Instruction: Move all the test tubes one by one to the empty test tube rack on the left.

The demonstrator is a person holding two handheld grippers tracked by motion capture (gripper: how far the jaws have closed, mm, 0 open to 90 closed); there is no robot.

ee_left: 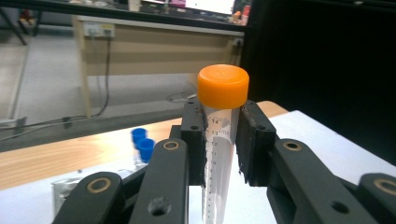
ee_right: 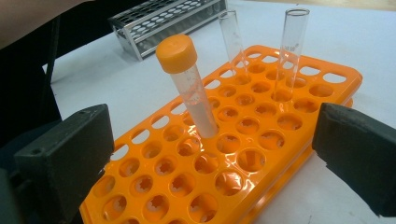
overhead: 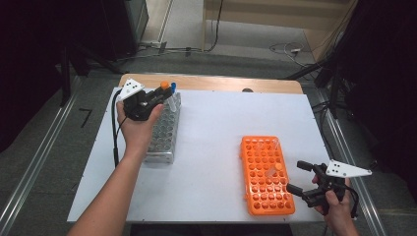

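a: left gripper [ee_left: 219, 140] first. what's it got?

b: its jaws are clamped on a clear graduated tube with an orange cap [ee_left: 222, 86], gripped just under the cap, tube upright. from above, the left gripper [overhead: 158, 96] sits over the far end of the metal rack [overhead: 164, 132], with two blue-capped tubes [ee_left: 141, 142] standing just beside it.

a: and the right gripper [overhead: 300, 178]?

b: jaws wide apart, nothing between them, hovering at the near right edge of the orange rack [ee_right: 299, 100]. a second orange-capped tube [ee_right: 187, 84] leans in a middle hole there, and two open glass tubes [ee_right: 292, 51] stand toward the far end.

a: so the held tube looks bound for the orange rack?

b: that's my guess. to do it well: keep it vertical while carrying it across, clear of the blue caps on the lift. pick an empty hole away from the leaning tube, line the tip up over the hole, then lower straight down; don't let go until it's seated.

a: the right one's job?

b: it can steady the orange rack if it slides.
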